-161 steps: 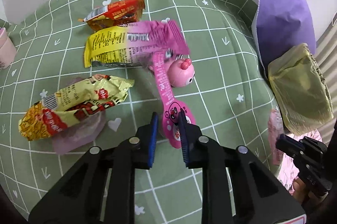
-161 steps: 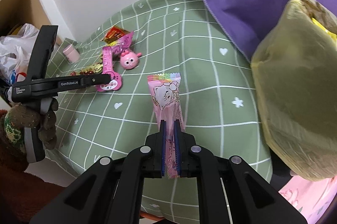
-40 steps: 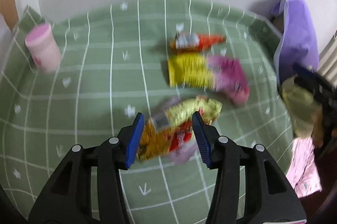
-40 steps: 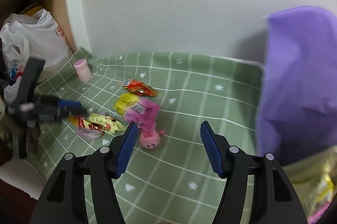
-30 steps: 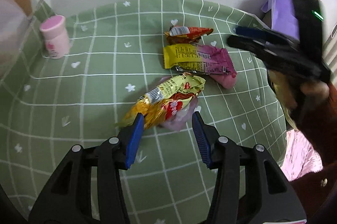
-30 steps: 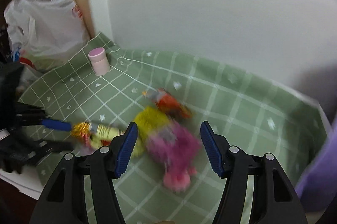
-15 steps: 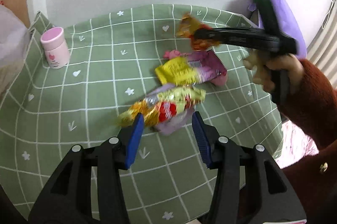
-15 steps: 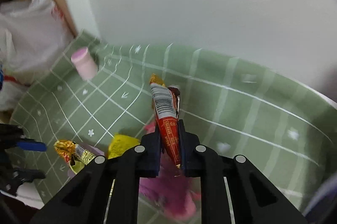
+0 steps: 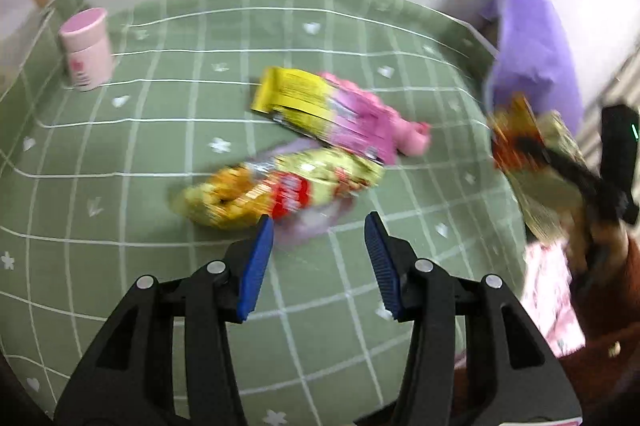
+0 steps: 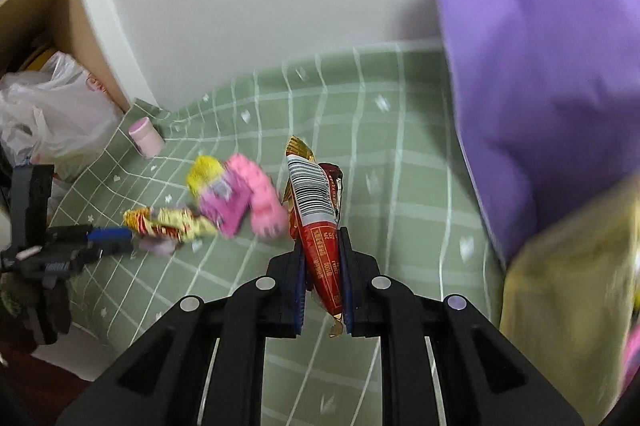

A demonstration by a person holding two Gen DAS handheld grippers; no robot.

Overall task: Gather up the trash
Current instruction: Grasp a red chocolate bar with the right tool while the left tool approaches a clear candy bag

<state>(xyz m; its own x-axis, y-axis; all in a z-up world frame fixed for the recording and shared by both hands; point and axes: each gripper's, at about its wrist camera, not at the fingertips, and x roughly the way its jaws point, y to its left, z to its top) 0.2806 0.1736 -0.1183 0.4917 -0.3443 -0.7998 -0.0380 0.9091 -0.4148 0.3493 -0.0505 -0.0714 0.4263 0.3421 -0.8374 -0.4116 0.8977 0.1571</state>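
My right gripper [image 10: 322,250] is shut on a red and gold snack wrapper [image 10: 316,209] and holds it up in the air; it shows blurred in the left wrist view [image 9: 514,137] near the yellow-lined trash bin [image 9: 548,177]. My left gripper [image 9: 318,234] is open just in front of a yellow and red snack wrapper [image 9: 280,187] that lies on a pale purple wrapper [image 9: 312,222]. Behind them lie a yellow and pink wrapper [image 9: 320,105] and a pink toy [image 9: 412,139]. The same pile shows in the right wrist view [image 10: 224,197].
A pink bottle [image 9: 85,49] stands at the far left of the green checked cloth [image 9: 160,129]. A purple bag [image 10: 532,65] rises at the right, above the bin [image 10: 568,306]. A white plastic bag [image 10: 48,109] sits by the shelf at the left.
My right gripper has carried the red wrapper from above the pile rightward to the trash bin. My left gripper has moved closer to the yellow and red wrapper, still open.
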